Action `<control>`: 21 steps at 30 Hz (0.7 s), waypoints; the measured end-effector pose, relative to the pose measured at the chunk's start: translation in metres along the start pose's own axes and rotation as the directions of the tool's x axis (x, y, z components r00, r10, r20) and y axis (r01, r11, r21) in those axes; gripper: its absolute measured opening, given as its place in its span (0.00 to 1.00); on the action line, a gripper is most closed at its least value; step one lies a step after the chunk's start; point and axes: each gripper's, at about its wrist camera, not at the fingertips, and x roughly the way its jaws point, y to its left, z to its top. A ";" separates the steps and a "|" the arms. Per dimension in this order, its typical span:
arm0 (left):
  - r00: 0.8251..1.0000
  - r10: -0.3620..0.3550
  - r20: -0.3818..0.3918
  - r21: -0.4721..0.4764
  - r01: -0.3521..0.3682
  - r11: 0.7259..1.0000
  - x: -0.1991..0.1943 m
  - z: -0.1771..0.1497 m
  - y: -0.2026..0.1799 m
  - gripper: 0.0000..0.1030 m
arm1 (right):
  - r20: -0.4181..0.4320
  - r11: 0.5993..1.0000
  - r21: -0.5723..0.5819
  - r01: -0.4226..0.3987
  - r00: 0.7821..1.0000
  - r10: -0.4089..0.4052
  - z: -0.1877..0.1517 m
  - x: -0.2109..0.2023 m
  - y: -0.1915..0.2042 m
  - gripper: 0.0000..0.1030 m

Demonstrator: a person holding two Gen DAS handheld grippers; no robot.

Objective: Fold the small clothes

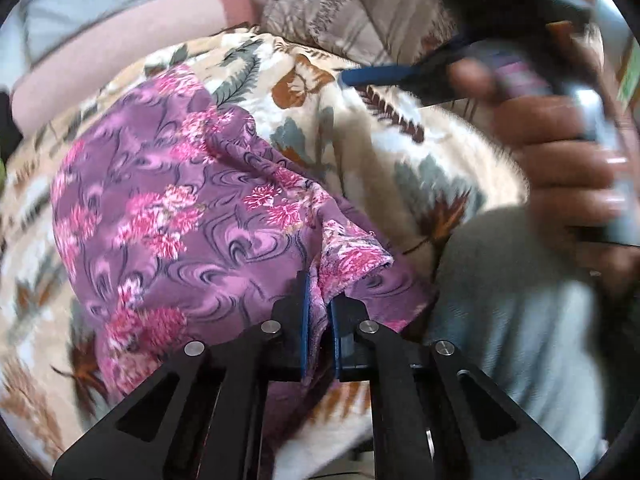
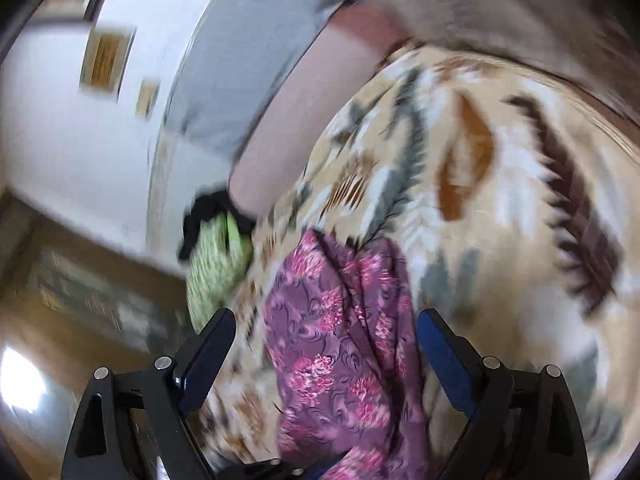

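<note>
A purple garment with pink flowers point(image 1: 172, 216) lies crumpled on a beige leaf-patterned blanket point(image 1: 360, 148). My left gripper point(image 1: 319, 304) is shut on a fold of the garment near its right edge. In the right wrist view the same garment point(image 2: 344, 340) lies between the wide-open fingers of my right gripper point(image 2: 326, 320), which holds nothing. The right gripper also shows blurred in the left wrist view point(image 1: 384, 74), held in a hand at the upper right, above the blanket.
A green patterned cloth point(image 2: 216, 264) with a dark item lies at the blanket's left edge. A person's pink-clad leg point(image 1: 100, 52) and grey clothing point(image 1: 516, 320) border the blanket. A brown patterned cushion point(image 1: 340, 4) sits behind. Wooden floor point(image 2: 60, 320) lies to the left.
</note>
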 end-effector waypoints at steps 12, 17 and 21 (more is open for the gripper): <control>0.989 -0.145 0.035 -0.103 0.148 0.984 -0.024 0.003 -0.005 0.06 | -0.201 0.937 -0.226 0.265 0.929 -0.311 0.012 0.097 0.013 0.04; 0.981 -0.186 -0.060 -0.072 0.182 0.981 -0.007 -0.003 -0.012 0.06 | -0.121 0.954 -0.181 0.241 0.957 -0.265 0.001 0.056 0.006 0.04; 0.978 -0.191 -0.083 -0.077 0.185 0.980 0.009 -0.008 -0.017 0.06 | -0.172 0.923 -0.177 0.341 0.913 -0.370 0.003 0.075 -0.010 0.04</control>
